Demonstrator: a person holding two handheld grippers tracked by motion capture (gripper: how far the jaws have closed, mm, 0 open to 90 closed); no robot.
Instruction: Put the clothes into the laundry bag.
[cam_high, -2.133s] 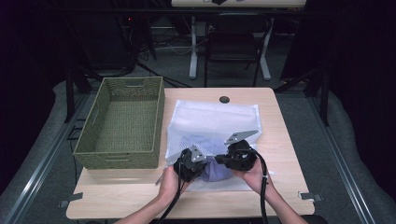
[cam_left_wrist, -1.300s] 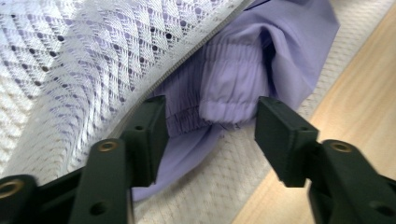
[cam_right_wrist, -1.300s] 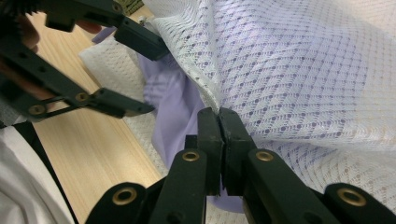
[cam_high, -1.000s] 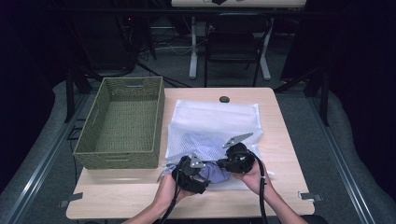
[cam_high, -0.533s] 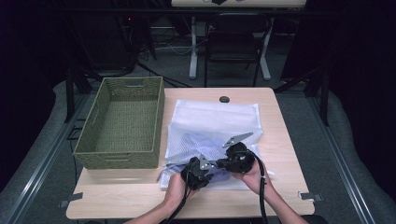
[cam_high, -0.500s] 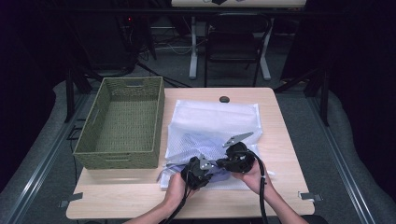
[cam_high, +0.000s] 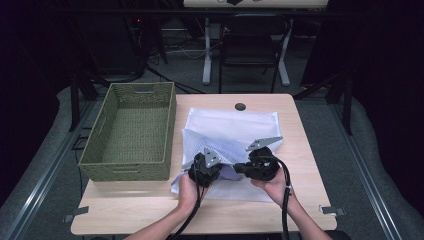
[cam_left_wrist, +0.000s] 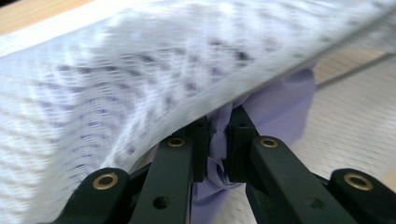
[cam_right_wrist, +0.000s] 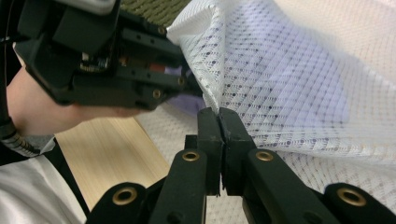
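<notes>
At far left, basket: green woven basket (cam_high: 131, 131) sits empty beside the work.
Left gripper: left gripper (cam_high: 204, 170) has pushed forward under the mesh, jaws clamped on purple cloth (cam_left_wrist: 280, 105).
Mesh bag: white mesh bag (cam_high: 235, 127) on the table (cam_high: 140, 210), its near edge now raised higher.
Right gripper: right gripper (cam_right_wrist: 219, 122) pinches the bag's lip.
Meaning: likely the cloth is being stuffed into the bag.

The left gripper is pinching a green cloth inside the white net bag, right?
Not green: the cloth is purple. The left gripper view shows the left gripper with its fingers shut on purple fabric under the white mesh bag.
</notes>
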